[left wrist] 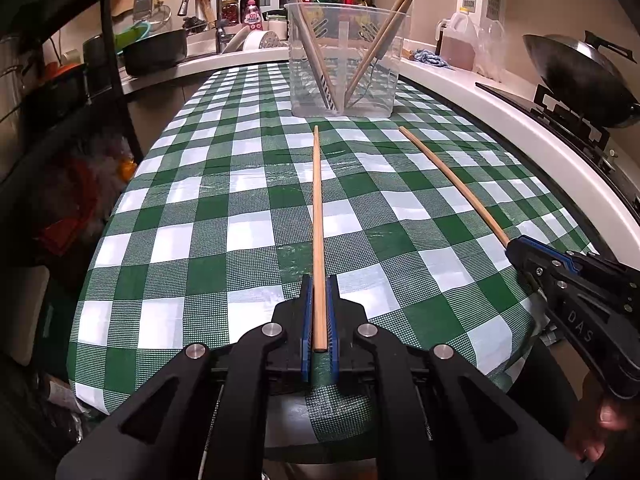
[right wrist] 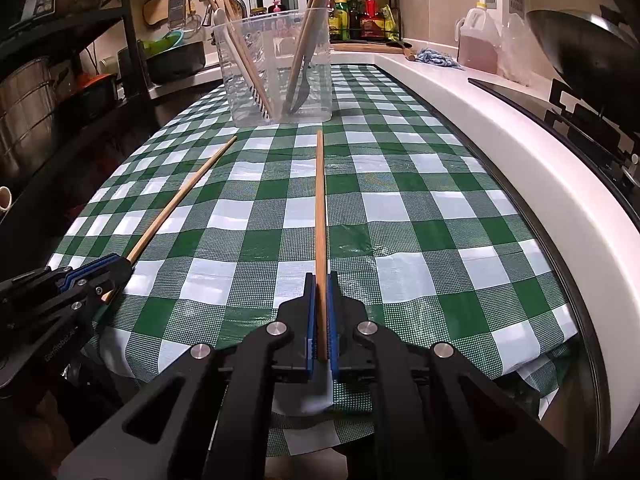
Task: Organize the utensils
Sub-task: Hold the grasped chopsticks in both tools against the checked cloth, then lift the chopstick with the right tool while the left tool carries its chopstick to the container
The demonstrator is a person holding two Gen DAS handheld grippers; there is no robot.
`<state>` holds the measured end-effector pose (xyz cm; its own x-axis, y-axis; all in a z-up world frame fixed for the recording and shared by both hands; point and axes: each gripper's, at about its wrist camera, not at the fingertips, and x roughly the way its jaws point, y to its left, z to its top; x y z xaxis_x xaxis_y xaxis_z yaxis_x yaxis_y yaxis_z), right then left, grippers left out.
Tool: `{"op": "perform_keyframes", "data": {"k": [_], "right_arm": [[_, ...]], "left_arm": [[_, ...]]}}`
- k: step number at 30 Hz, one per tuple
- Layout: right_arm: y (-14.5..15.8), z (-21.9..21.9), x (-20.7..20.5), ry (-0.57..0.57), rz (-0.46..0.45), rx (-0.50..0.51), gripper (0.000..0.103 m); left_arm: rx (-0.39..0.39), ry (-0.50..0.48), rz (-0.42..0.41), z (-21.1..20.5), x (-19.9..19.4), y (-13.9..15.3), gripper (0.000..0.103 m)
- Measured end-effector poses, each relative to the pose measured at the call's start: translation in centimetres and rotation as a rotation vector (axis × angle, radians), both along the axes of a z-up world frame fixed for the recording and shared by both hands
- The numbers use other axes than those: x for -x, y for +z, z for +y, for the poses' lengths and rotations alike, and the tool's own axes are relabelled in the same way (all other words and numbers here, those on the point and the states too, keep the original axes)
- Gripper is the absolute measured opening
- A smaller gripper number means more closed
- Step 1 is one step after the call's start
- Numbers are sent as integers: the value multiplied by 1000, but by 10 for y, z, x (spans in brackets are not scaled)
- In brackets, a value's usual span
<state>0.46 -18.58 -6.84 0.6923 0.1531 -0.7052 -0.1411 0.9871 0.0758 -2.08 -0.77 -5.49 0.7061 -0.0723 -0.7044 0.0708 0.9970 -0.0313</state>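
Observation:
My left gripper [left wrist: 319,292] is shut on a long wooden chopstick [left wrist: 317,216] that points forward over the green checked tablecloth [left wrist: 224,216]. My right gripper [right wrist: 320,292] is shut on a second wooden chopstick [right wrist: 320,208], also pointing forward. Each gripper shows in the other's view: the right gripper [left wrist: 516,246] with its chopstick [left wrist: 448,180], the left gripper [right wrist: 120,264] with its chopstick [right wrist: 180,196]. A clear plastic container [left wrist: 344,60] stands at the far end of the table, holding several chopsticks and utensils leaning in two compartments; it also shows in the right wrist view [right wrist: 276,68].
A white counter [left wrist: 500,96] curves along the table's right side with a wok [left wrist: 580,76], an oil jug [left wrist: 460,40] and a blue cloth [left wrist: 432,58]. A sink, faucet [left wrist: 200,0] and pans lie behind on the left. A black shelf rack [right wrist: 60,80] stands left.

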Motion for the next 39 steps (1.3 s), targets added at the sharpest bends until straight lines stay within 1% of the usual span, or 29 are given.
{"op": "perform_keyframes", "data": {"k": [17,25,28,31,39], "right_arm": [[1,1,0,2,-3,8,6],[2,-3,-1,-4,4,-28,5],[10,-2,3,-2,-17,-23,5],[23,-4,10,0,-48,-28,5],[60,-13,23,-2,-124,-39,5]], "left_arm": [[0,1,0,0,0,0,7],[8,-6,5,0,-1,0,7],[3,-13,-9,-2,0,5,7],[-1,-22,-41,-2,6,13,7],[33,-17,-129,9,21,47,7]]}}
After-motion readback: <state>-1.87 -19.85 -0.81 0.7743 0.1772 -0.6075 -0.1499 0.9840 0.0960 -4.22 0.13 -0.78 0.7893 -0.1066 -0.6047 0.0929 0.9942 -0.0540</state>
